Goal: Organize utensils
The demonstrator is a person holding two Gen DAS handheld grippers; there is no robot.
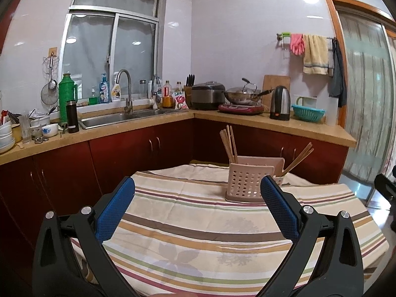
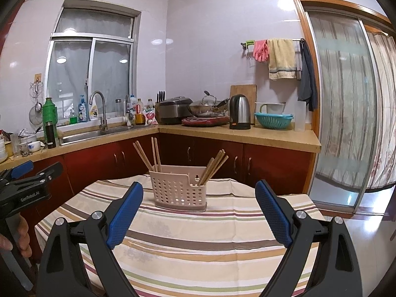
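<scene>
Centrally on the striped cloth table [image 2: 198, 242] stands a perforated pink plastic utensil caddy [image 2: 177, 190], rectangular, with compartments. Wooden chopsticks [image 2: 148, 157] lean in its left rear section; a second bundle [image 2: 214, 167] leans in the right one. Left gripper [image 1: 198, 198] and right gripper [image 2: 199, 200], blue textured pads, are spread wide, holding nothing

Kitchen with glossy white tiled walls [image 2: 203, 49]. A sliding window [image 2: 91, 79] sits above the steel sink [image 2: 81, 136]. Dark red cabinets [image 2: 272, 163] run beneath the tan counter, right of the sink; a glass door [image 2: 344, 113] stands beyond.
</scene>
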